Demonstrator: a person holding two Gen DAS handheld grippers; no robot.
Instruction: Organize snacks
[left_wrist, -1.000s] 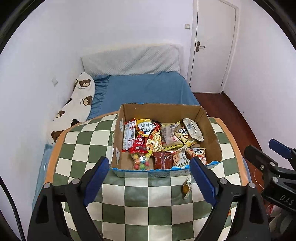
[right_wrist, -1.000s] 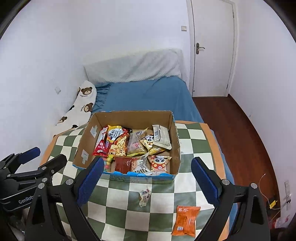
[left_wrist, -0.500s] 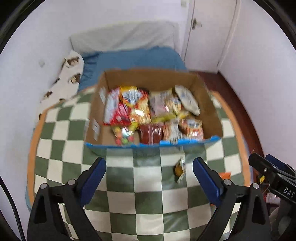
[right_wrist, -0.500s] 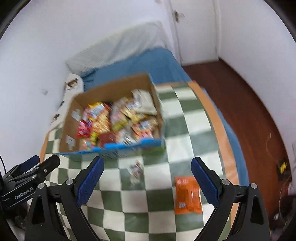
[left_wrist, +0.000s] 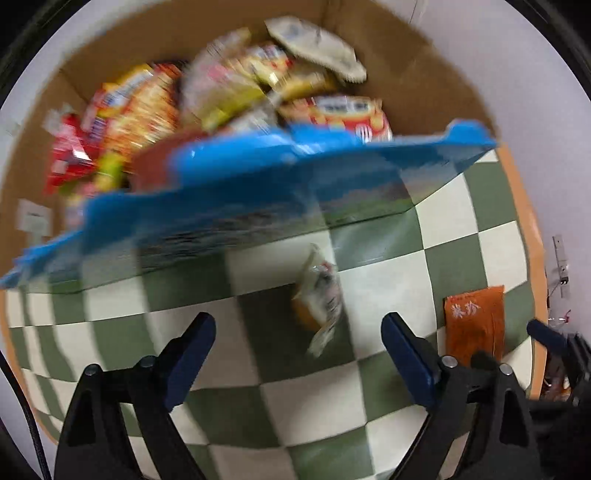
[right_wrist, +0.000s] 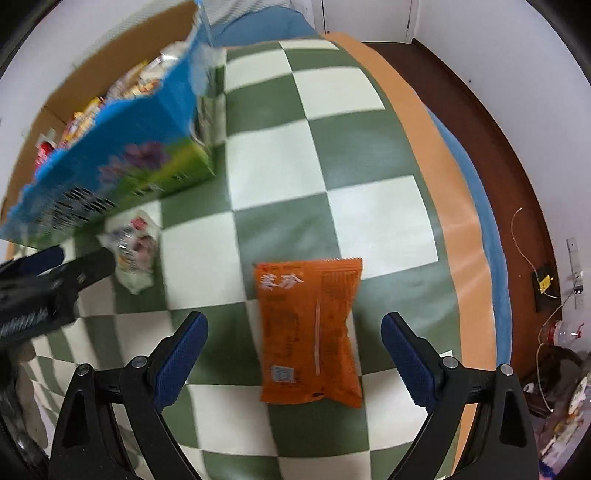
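Both hand-held grippers have been lowered, wide open and empty: right (right_wrist: 291, 354) over the orange packet (right_wrist: 308, 332), to be grasped next; left (left_wrist: 299, 358) near the small packet (left_wrist: 319, 295).

The left gripper (left_wrist: 298, 360) is built from black plastic arms, each tipped with a dark blue ribbed pad (left_wrist: 190, 360). Silver screws (left_wrist: 448, 361) are set into the arms behind the pads. A thin black cable (left_wrist: 22, 410) is seen at the 8 o'clock edge of the left wrist view.

The right gripper (right_wrist: 293, 356) is made the same way: black triangular arms with cut-outs, dark blue pads (right_wrist: 177, 363) and round silver screws (right_wrist: 505, 369). Where the left gripper shows at 9 o'clock in the right wrist view, white lettering is printed on its black body, too blurred to be read.
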